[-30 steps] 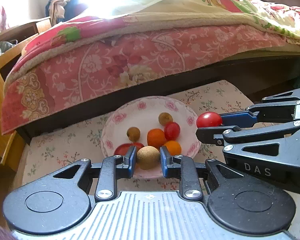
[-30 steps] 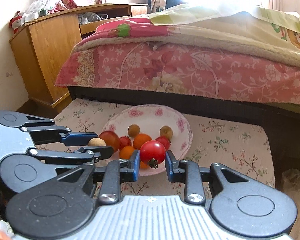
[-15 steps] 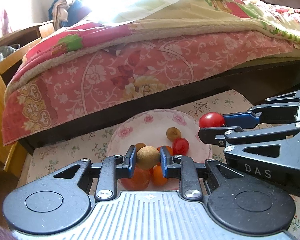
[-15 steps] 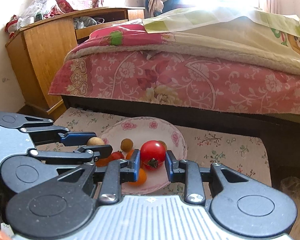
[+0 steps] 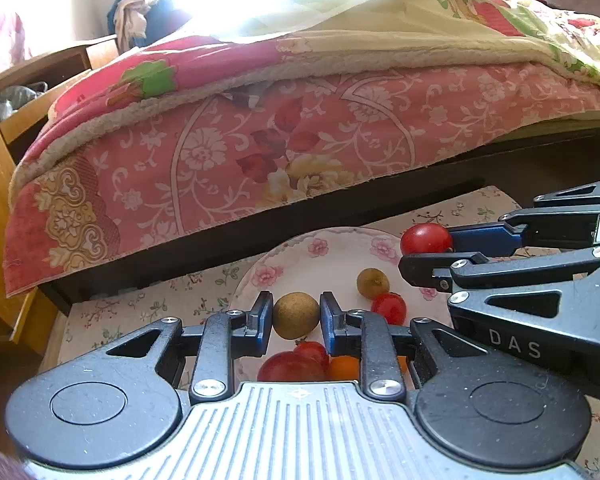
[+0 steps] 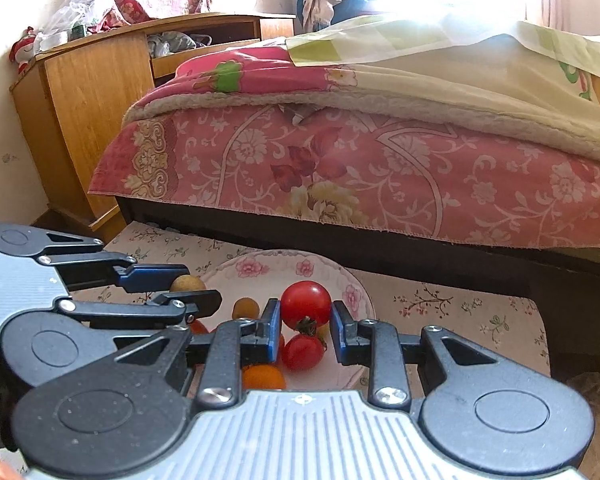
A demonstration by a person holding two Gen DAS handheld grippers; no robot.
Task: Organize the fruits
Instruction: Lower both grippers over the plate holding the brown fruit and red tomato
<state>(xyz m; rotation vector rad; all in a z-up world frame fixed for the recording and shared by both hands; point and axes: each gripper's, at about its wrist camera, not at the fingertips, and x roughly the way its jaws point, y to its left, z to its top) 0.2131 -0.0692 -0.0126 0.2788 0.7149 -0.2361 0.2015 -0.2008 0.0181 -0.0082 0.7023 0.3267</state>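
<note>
Held fruit, two items: left gripper (image 5: 296, 316) clamps a brown longan (image 5: 296, 316), right gripper (image 6: 305, 317) a red tomato (image 6: 305, 304), both poised directly above the floral plate (image 5: 332, 256) (other fruits below).

Black tongs (image 5: 294, 316) with blue pads, silver screws, ribbed grey plate, "DAS" lettering
</note>
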